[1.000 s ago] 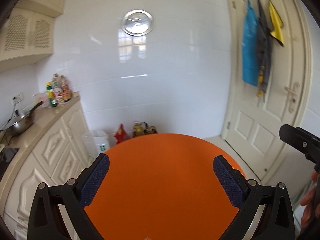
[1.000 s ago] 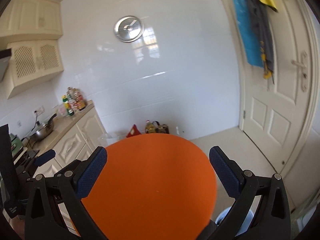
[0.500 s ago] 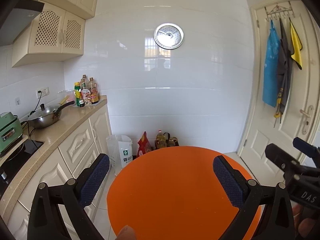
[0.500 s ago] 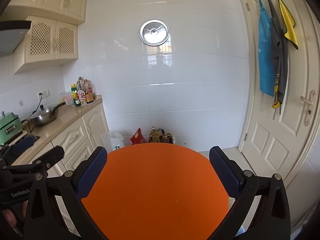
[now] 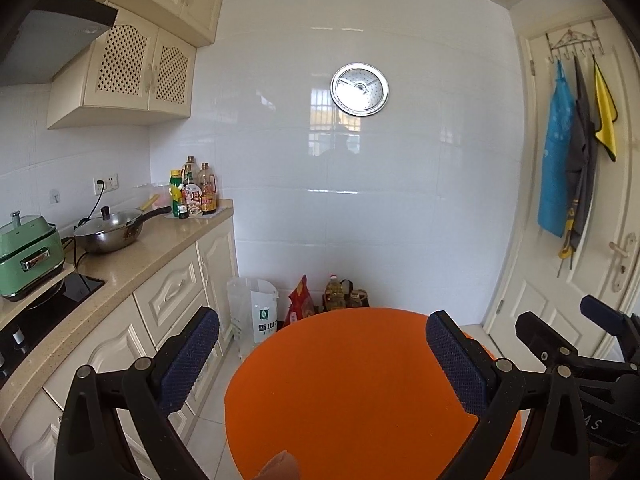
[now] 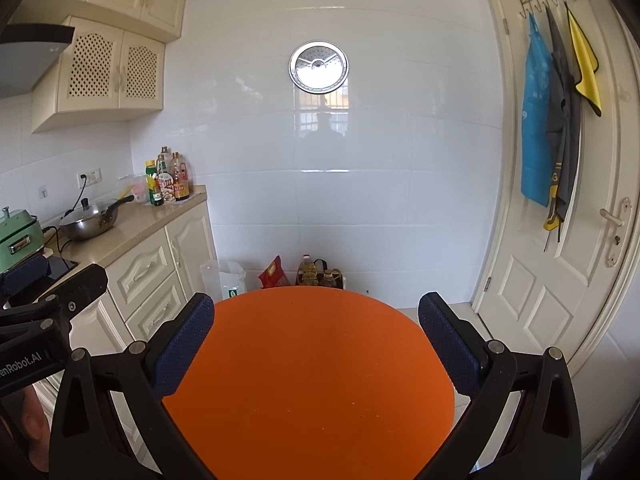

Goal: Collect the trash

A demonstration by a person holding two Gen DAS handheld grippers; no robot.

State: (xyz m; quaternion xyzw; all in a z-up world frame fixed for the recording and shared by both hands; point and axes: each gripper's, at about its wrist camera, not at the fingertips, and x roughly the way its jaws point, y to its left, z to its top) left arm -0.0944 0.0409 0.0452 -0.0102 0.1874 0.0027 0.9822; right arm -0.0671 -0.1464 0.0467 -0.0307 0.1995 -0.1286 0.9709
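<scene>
A round orange table (image 5: 360,392) fills the lower middle of both views; it also shows in the right wrist view (image 6: 316,376). No trash item shows on its visible surface. My left gripper (image 5: 320,356) is open and empty, held above the table's near side. My right gripper (image 6: 314,348) is open and empty above the table too. The right gripper's body (image 5: 576,356) shows at the right edge of the left wrist view, and the left gripper's body (image 6: 44,320) at the left edge of the right wrist view.
A kitchen counter (image 5: 132,256) with a wok (image 5: 112,232), a green appliance (image 5: 28,252) and bottles (image 5: 196,192) runs along the left. A white bag (image 5: 256,312), a red packet (image 5: 300,304) and oil bottles (image 5: 340,292) stand by the far wall. A white door (image 6: 560,240) is at right.
Both views have tilted and steadied: the wall, counter and cabinets now sit level, and more of the counter shows at left. Both grippers stay open and empty above the orange table.
</scene>
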